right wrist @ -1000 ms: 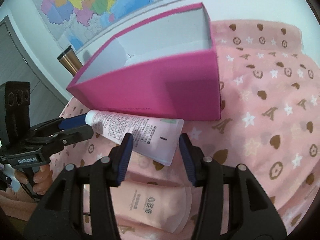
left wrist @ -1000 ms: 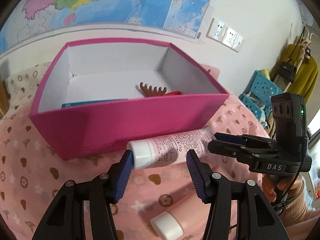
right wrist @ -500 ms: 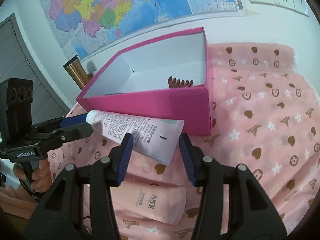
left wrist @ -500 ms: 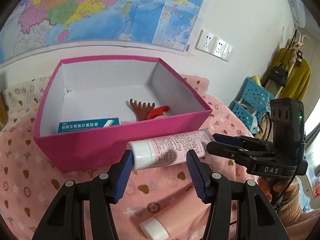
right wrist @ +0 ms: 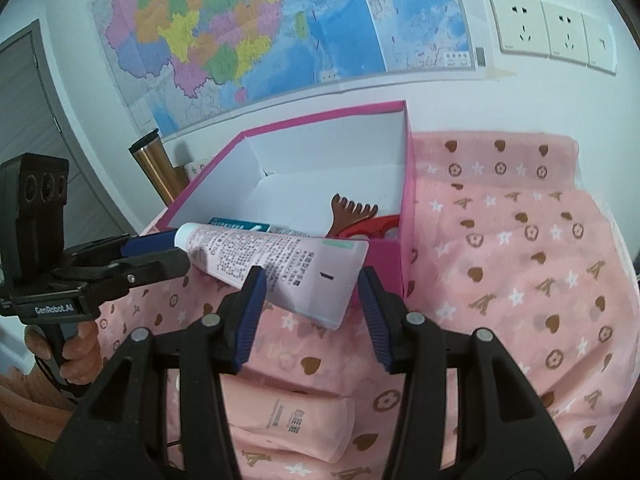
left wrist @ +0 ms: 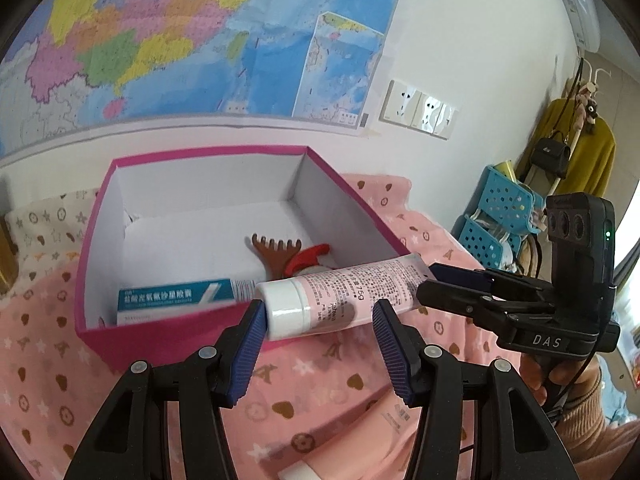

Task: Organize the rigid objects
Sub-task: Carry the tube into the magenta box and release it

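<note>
A pink tube with a white cap [left wrist: 340,294] hangs in the air at the near rim of the pink box [left wrist: 168,336]. My left gripper [left wrist: 320,334] is shut on its cap end. My right gripper [right wrist: 308,304] is shut on its flat tail end [right wrist: 280,268]. The tube is held level between them. Inside the box lie a teal carton [left wrist: 176,296], a brown comb-like tool [left wrist: 276,252] and a red piece [left wrist: 310,256]. The box also shows in the right wrist view [right wrist: 384,256].
A second pink tube [right wrist: 288,420] lies on the pink patterned cloth [right wrist: 520,280] below my grippers. A metal flask [right wrist: 154,168] stands left of the box. A wall with a map is behind it. Blue baskets [left wrist: 500,216] stand at the right.
Both grippers have lifted the tube together from the cloth up to the box's rim height. The inside of the box has come into view.
</note>
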Motion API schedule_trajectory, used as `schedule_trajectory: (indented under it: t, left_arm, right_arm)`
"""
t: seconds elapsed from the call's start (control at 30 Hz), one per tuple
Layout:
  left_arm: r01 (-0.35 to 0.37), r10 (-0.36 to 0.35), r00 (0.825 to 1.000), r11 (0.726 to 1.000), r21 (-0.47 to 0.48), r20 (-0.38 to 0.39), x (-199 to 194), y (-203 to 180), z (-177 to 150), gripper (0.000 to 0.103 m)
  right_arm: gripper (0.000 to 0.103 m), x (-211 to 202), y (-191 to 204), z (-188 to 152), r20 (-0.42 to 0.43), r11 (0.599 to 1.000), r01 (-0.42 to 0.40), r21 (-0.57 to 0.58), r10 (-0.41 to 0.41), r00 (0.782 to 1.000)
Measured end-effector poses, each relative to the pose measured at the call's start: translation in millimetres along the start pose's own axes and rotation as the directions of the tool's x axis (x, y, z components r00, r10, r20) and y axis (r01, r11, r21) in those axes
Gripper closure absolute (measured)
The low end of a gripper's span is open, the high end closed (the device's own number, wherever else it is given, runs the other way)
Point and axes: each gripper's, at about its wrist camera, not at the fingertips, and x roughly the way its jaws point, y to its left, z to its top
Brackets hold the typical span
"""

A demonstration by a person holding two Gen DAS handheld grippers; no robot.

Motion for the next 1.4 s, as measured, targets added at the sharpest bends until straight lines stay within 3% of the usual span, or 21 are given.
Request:
schedule_trajectory:
  t: [0.8,1.4]
  left_arm:
    - [-0.022,0.022,1.000,0.999,-0.028,0.009,22,12,30,0.048]
    - [-0.049,0.046,0.997,0.998,-0.048,-0.067,56,24,31,0.048]
  right_arm:
    - [0.052,13,-9,42,0.032,0.999,0.035,-0.038,-0.034,0.999]
    - [0.052,41,-18,49,-0.024,0.996,0.075,-0.047,-0.077,0.997]
